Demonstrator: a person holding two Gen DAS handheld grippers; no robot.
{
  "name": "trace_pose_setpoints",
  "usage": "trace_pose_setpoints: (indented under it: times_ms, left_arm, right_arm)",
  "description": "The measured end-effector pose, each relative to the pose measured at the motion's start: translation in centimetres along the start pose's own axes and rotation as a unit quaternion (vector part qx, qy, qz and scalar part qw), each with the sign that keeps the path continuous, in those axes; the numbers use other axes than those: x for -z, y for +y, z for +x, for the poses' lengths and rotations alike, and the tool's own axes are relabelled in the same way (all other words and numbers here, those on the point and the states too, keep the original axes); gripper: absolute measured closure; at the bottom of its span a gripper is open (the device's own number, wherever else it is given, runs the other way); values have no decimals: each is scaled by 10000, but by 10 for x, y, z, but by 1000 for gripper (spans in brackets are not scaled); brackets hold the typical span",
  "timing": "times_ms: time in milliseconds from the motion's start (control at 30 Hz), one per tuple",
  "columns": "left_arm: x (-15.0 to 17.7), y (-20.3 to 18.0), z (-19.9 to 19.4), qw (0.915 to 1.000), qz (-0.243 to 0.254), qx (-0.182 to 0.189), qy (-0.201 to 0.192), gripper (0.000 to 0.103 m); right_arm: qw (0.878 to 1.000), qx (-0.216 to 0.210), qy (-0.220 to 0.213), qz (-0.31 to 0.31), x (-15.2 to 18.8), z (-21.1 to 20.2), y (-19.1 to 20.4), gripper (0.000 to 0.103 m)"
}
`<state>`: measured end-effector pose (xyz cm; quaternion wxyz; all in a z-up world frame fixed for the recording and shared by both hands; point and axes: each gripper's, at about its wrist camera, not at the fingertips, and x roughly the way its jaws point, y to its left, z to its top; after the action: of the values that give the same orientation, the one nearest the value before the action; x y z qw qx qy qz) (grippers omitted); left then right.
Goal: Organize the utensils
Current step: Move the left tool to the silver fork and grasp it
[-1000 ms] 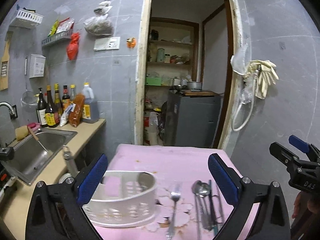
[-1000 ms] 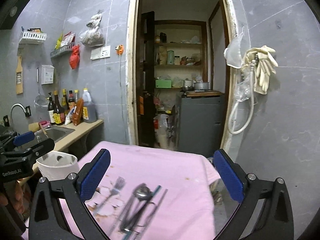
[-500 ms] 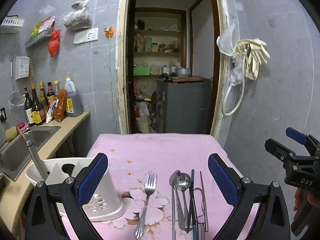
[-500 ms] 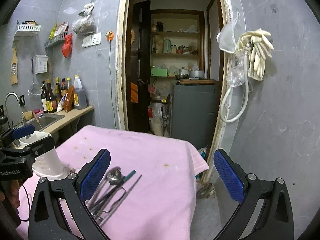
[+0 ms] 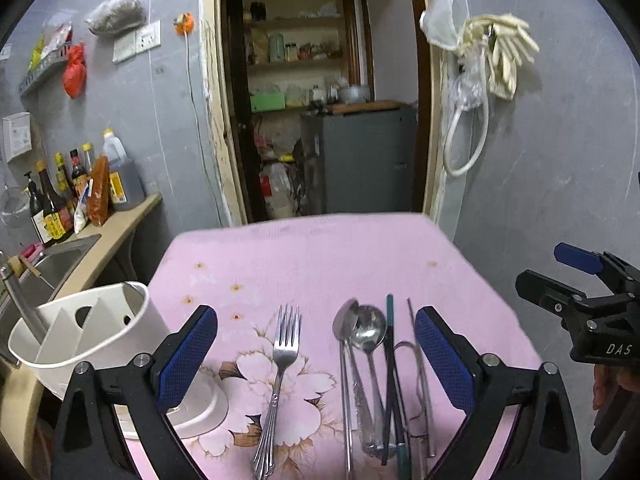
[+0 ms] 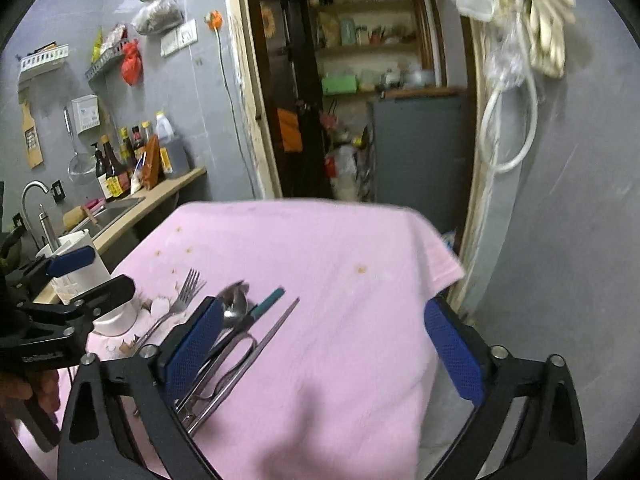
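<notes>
Here the utensils lie on the pink cloth (image 5: 320, 256) that covers the counter: a fork (image 5: 280, 376) lies alone on the flower print, tines pointing away, and just right of it a close bundle of two spoons (image 5: 362, 332), a teal-handled stick (image 5: 390, 344) and thin metal rods (image 5: 420, 368), all roughly parallel. To the left of the fork stands a white plastic utensil holder (image 5: 92, 332) with dividers inside, at the cloth's left edge. The left tongs (image 5: 316, 356) hang over the cutlery with the jaws wide, fork and spoons seen between the blue pads, nothing gripped. The right tongs (image 6: 324, 356) hover low over the cloth to the right of the bundle; their jaws have just been closing a little yet stand wide, with only bare cloth between them, the left pad close above the spoons (image 6: 236, 304). Beyond the holder a sink (image 5: 52, 264) and a row of sauce bottles (image 5: 68, 200) sit on a beige worktop, with an open doorway (image 5: 320, 100) behind
</notes>
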<state>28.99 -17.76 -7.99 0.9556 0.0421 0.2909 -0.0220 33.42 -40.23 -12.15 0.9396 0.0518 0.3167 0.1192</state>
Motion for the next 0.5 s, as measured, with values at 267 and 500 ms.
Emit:
trace_pose_setpoints:
  times_ms: [267, 500]
  left_arm:
    - [2, -3, 45, 9977, 30, -296, 606, 30]
    - [3, 6, 88, 9924, -204, -433, 1129, 47]
  right_arm:
    - [9978, -270, 553, 263, 18, 44, -10, 39]
    - [9939, -418, 959, 342, 25, 79, 2, 58]
